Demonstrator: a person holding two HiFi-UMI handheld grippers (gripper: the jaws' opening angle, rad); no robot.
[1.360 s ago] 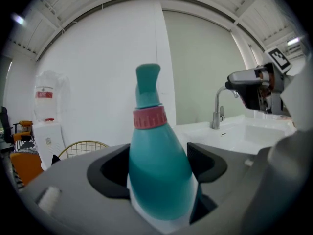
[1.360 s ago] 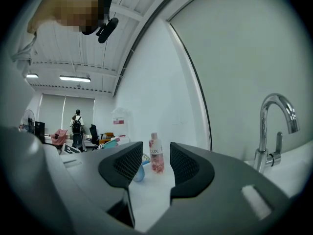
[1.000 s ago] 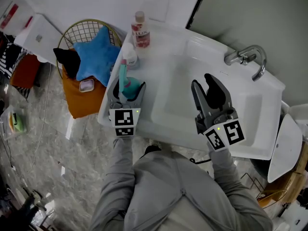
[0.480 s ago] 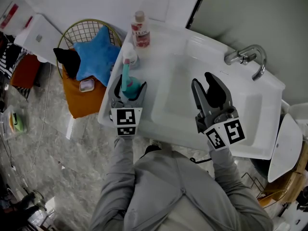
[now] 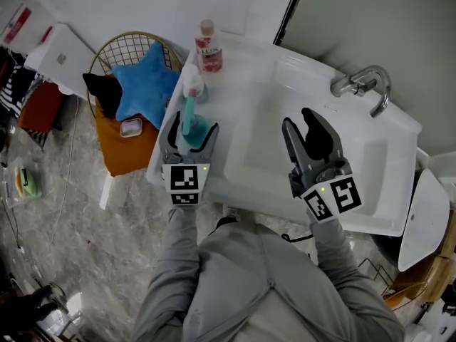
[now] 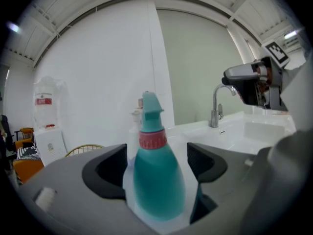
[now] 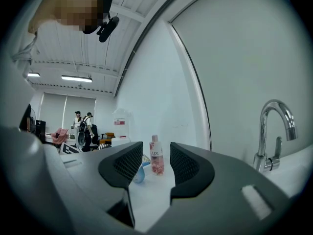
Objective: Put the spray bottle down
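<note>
A teal spray bottle (image 5: 191,125) with a red collar stands upright on the left ledge of the white sink (image 5: 399,184). My left gripper (image 5: 192,123) is open around it, one jaw on each side, with a thin gap showing between the jaws and the bottle. In the left gripper view the spray bottle (image 6: 156,173) fills the space between the jaws of the left gripper (image 6: 157,164). My right gripper (image 5: 310,123) hangs open over the basin with nothing in it. From the right gripper (image 7: 156,164) the spray bottle (image 7: 139,174) shows small, partly behind the left jaw.
A pink bottle (image 5: 208,47) and a white pump bottle (image 5: 192,83) stand on the ledge just beyond the spray bottle. A chrome faucet (image 5: 367,87) is at the far right. Left of the sink, a wire basket (image 5: 117,45) holds a blue star cushion (image 5: 146,80).
The left jaws have spread slightly wider around the spray bottle, which stays standing on the ledge. The right gripper has hardly moved.
</note>
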